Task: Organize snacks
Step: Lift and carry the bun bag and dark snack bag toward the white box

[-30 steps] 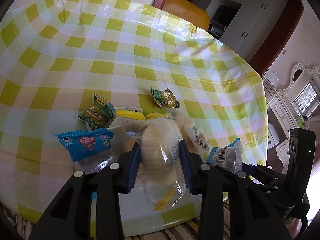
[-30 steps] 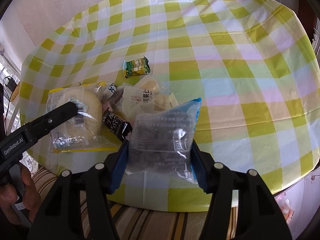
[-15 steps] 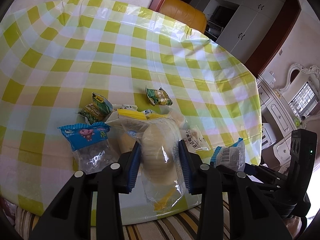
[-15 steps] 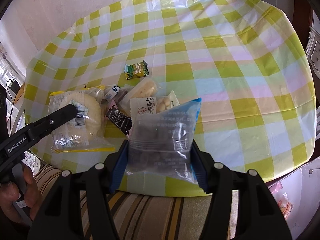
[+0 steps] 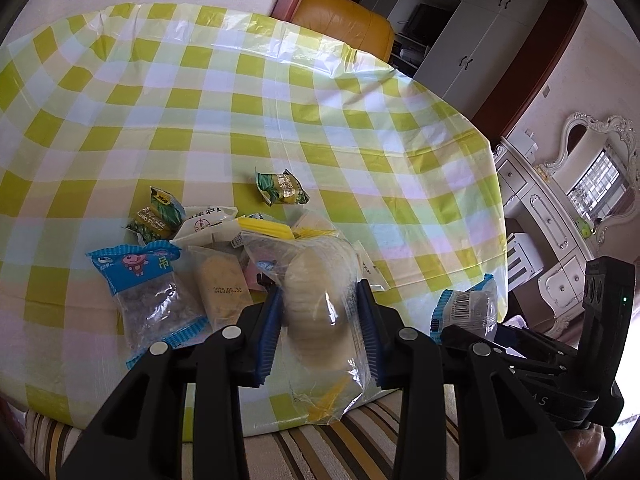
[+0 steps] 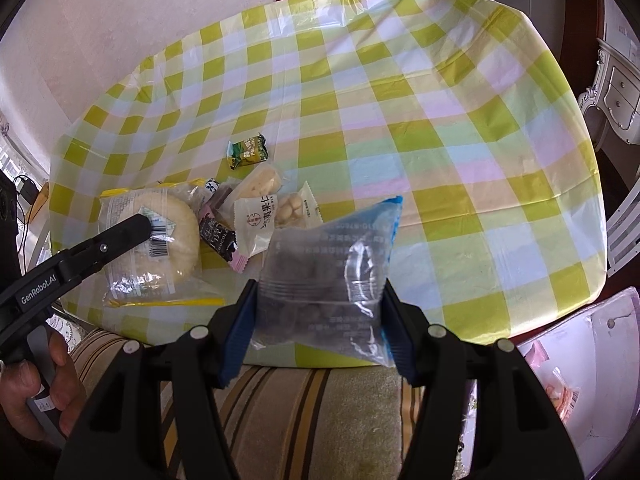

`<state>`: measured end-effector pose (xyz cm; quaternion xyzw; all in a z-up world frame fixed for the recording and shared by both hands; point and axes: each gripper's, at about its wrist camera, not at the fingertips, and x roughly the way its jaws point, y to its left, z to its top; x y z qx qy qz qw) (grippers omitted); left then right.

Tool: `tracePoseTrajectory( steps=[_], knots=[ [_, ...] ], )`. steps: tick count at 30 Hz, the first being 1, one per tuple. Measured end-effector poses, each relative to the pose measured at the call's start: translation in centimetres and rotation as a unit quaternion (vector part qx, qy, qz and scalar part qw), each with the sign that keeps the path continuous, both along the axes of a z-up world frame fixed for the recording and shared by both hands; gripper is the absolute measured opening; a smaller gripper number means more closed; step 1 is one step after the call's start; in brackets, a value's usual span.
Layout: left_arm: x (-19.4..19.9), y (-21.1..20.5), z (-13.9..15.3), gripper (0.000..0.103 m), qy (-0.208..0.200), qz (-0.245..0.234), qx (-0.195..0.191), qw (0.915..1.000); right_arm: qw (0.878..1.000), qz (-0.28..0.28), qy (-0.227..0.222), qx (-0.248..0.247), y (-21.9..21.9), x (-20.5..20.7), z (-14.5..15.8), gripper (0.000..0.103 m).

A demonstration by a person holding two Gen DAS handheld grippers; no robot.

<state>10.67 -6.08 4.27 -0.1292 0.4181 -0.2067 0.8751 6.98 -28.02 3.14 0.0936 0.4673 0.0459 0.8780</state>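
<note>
My left gripper is shut on a round pale bun in a clear bag, held above the table's near edge; the bun also shows in the right wrist view. My right gripper is shut on a blue-edged clear bag of dark snacks, lifted over the near edge; this bag also shows in the left wrist view. A pile of small packets lies on the table: a second blue bag, a biscuit pack, green packets and a lone green one.
The round table has a yellow-green checked plastic cloth. A striped cushion lies below the near edge. An orange chair stands at the far side. White cabinets stand to the right.
Both grippers have pulled back and up from the table with their bags held; the table looks farther away and the striped cushion now shows below.
</note>
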Motion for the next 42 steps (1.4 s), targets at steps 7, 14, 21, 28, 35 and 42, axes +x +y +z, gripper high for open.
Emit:
tracePoseTrajectory(
  steps=[7,14,21,28,35,42],
  knots=[
    [-0.4,-3.3,0.8,0.035,-0.004,-0.041,-0.004,0.9991,0.999,-0.047,-0.004,-0.005,-4.4,-1.7,0.5,0.059],
    [-1.6,-9.0,1.5,0.035,-0.007,-0.115,-0.004,0.9933,0.994,-0.109,-0.001,-0.019,-10.1,-4.0,0.6,0.059],
    [-3.1,-15.4,1.4,0.035,0.015,-0.199,-0.009,0.9798,0.986,-0.162,0.011,-0.028,-15.1,-6.4,-0.3,0.059],
    [-5.0,-22.0,-0.1,0.035,0.060,-0.287,0.005,0.9559,0.977,-0.208,0.030,-0.036,-19.1,-8.5,-2.3,0.059],
    [-6.8,-27.2,-3.8,0.035,0.123,-0.350,0.059,0.9267,0.967,-0.244,0.050,-0.055,-22.1,-9.9,-4.5,0.059],
    [-8.3,-31.0,-5.7,0.035,0.137,-0.400,0.129,0.8969,0.961,-0.259,0.065,-0.075,-23.7,-10.2,-6.7,0.059]
  ],
)
